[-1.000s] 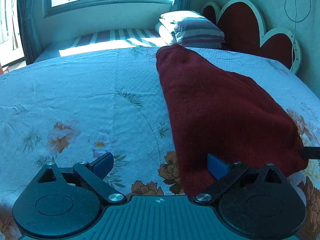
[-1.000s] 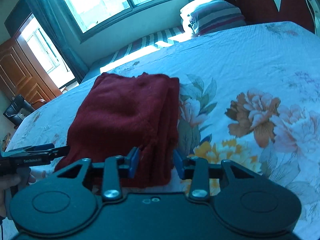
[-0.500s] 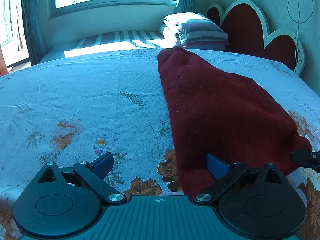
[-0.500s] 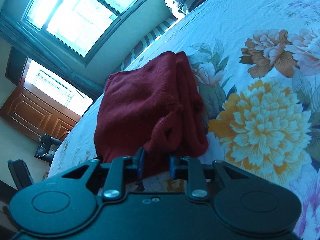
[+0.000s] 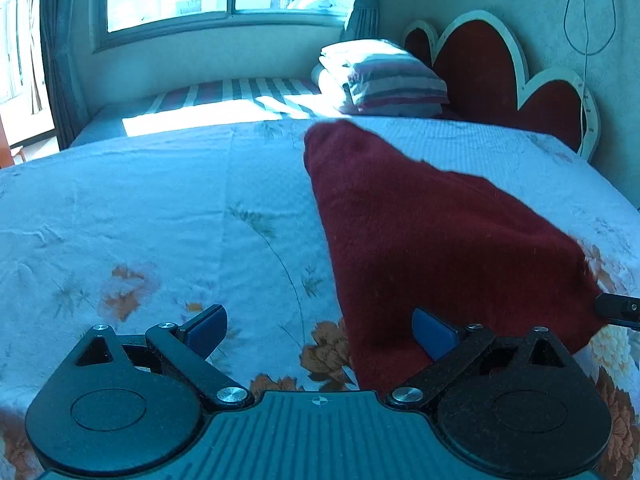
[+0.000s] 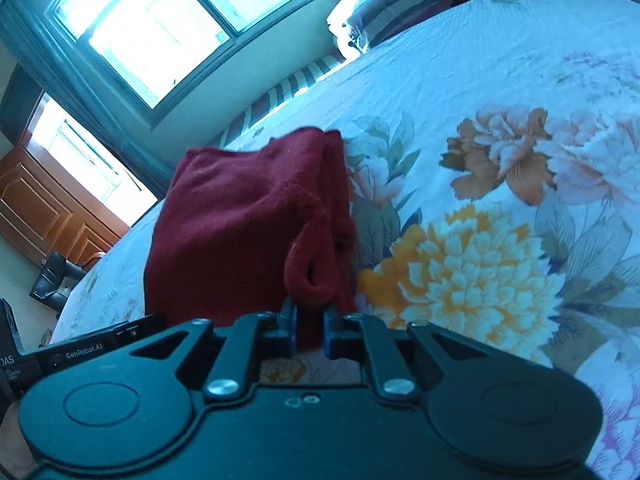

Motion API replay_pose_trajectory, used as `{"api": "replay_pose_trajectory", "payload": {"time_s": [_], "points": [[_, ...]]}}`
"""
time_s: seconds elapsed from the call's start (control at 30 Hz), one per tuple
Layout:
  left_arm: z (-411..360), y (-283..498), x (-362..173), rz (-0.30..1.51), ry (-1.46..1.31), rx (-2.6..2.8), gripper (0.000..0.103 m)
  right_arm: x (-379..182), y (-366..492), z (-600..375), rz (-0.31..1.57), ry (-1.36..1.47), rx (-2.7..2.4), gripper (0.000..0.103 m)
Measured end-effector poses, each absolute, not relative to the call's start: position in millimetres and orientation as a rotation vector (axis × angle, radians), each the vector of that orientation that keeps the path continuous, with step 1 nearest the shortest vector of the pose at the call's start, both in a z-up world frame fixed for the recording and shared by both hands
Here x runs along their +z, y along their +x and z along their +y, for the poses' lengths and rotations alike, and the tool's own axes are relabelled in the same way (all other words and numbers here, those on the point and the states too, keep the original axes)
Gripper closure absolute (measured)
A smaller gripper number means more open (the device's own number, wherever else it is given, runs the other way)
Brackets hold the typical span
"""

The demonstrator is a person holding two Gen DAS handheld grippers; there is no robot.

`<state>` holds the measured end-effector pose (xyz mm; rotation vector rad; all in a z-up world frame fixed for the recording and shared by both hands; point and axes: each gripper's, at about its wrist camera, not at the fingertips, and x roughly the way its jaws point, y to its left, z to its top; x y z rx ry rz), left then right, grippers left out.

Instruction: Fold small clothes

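A dark red knitted garment (image 5: 420, 232) lies folded on the flowered bedsheet (image 5: 160, 208). My left gripper (image 5: 320, 325) is open wide at its near edge, and its right pad (image 5: 432, 330) lies over the cloth without gripping it. In the right wrist view the garment (image 6: 240, 220) has a raised loop of edge (image 6: 308, 276) running down between the pads of my right gripper (image 6: 310, 326). The jaws are narrow and opening, with cloth still filling the gap. The right gripper's tip (image 5: 618, 308) shows at the garment's far corner, and the left gripper's body (image 6: 100, 344) shows at lower left.
Striped pillows (image 5: 384, 80) lie by a red scalloped headboard (image 5: 500, 76) at the back. A window (image 6: 168, 20) and a wooden cabinet (image 6: 44, 216) stand beyond the bed's far side. A striped sheet (image 5: 240, 94) shows under the window.
My right gripper narrowed onto the garment's near edge and rolled, and a loop of cloth now stands up from it. The left gripper stayed open in place.
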<state>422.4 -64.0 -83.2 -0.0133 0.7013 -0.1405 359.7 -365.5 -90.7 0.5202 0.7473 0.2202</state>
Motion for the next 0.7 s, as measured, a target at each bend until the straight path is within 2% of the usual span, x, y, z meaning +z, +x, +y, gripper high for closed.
{"api": "replay_pose_trajectory", "payload": {"time_s": [0.07,0.23,0.33,0.4,0.53,0.63,0.7], "points": [[-54,434,-73,0.665,-0.03,-0.128,0.004,-70,354,-367,0.664,0.453,0.203,0.081],[-54,486,-84,0.718,-0.012,-0.132,0.004,-44,389,-331,0.621,0.21,0.301,0.082],[-70,502,-94,0.738,0.024,-0.145,0.004,-54,413,-296,0.646,-0.038,0.37,0.086],[-83,507,-96,0.727,0.069,-0.135,0.0,-80,428,-284,0.716,-0.268,0.259,0.092],[-81,505,-83,0.689,0.104,-0.136,0.0,-71,429,-292,0.729,-0.208,0.266,0.092],[-67,509,-70,0.635,0.085,-0.127,0.001,-49,427,-290,0.653,-0.142,0.296,0.082],[-70,522,-75,0.663,0.089,-0.131,0.001,-39,443,-284,0.633,-0.12,0.324,0.081]]}}
